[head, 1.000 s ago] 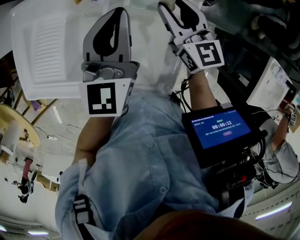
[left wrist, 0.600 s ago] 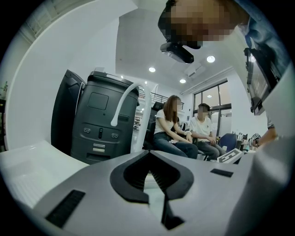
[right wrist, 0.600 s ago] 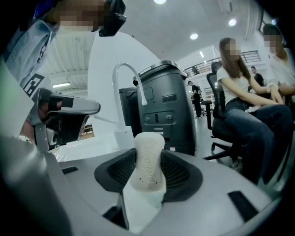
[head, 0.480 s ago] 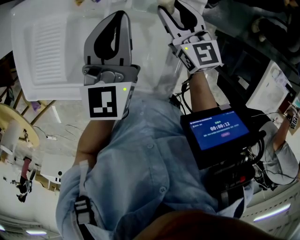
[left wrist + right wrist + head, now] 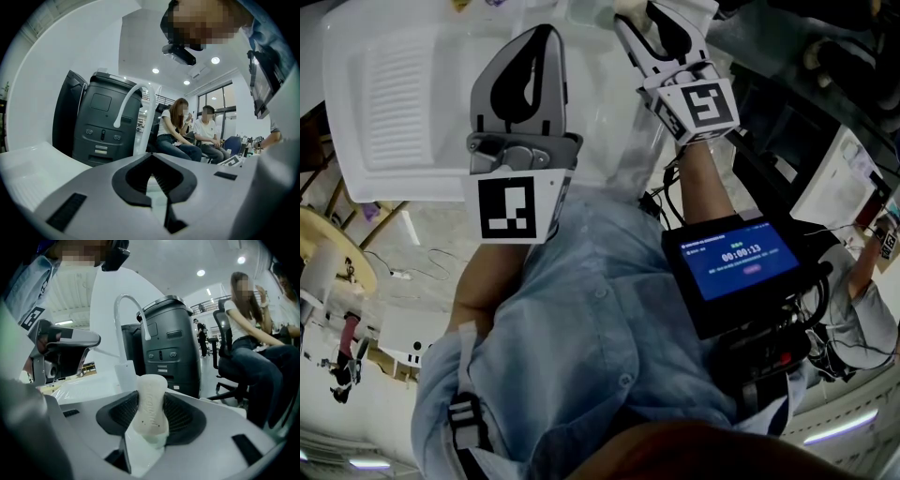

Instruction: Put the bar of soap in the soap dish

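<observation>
White soap [image 5: 151, 401], with raised lettering too blurred to read, stands upright in the right claw [image 5: 151, 425]. The claw's ribbed dark pads pinch the soap from both sides, and the bar's top pokes out past them. In the head view this claw is held just right of the sink [image 5: 389, 112], up at the picture's top edge. The left claw [image 5: 157, 190] is pressed together with nothing in it. Its tips meet below a diamond-shaped gap between the pads, and in the head view it lies over the sink's right part, beside the ribbed drainer. A curved white tap [image 5: 130, 101] rises from the sink, with a tall dark machine [image 5: 103, 124] right behind it. Two people [image 5: 187, 131] sit on chairs further back from the sink. On the near side of the sink, a blue-lit screen [image 5: 741, 258] hangs at the chest of the person's pale blue shirt [image 5: 581, 328].
</observation>
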`<state>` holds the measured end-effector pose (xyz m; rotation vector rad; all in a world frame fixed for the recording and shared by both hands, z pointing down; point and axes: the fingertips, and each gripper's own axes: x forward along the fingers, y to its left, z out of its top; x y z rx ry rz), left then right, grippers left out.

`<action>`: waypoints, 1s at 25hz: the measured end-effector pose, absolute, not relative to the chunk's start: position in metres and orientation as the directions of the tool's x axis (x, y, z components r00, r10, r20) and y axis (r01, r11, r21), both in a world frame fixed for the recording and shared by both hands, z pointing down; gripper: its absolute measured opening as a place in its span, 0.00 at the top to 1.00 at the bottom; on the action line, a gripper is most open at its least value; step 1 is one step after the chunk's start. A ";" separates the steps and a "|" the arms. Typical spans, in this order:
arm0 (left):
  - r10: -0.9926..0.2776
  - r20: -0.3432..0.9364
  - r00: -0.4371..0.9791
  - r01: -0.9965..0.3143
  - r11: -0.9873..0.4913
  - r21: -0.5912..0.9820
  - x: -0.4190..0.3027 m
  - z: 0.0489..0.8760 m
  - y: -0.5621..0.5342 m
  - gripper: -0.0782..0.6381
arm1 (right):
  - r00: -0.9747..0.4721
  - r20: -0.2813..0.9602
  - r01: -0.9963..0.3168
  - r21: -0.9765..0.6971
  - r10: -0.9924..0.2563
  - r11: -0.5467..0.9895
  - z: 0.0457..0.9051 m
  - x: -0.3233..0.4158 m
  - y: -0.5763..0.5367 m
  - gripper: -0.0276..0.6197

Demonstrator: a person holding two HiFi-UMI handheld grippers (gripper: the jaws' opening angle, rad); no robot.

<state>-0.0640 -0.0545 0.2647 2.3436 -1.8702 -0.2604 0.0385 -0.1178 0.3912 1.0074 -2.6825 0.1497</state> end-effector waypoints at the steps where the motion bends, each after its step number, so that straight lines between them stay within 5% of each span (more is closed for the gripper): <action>1: -0.975 -0.055 0.217 -0.952 -0.224 0.210 -0.064 0.264 -0.054 0.88 | -0.721 0.289 -0.658 0.001 -0.630 0.753 0.391 0.038 -0.119 0.67; 25: -0.970 -0.062 0.234 -0.948 -0.242 0.209 -0.059 0.262 -0.053 0.88 | -0.707 0.383 -0.594 0.135 -0.595 0.793 0.402 0.023 -0.124 0.67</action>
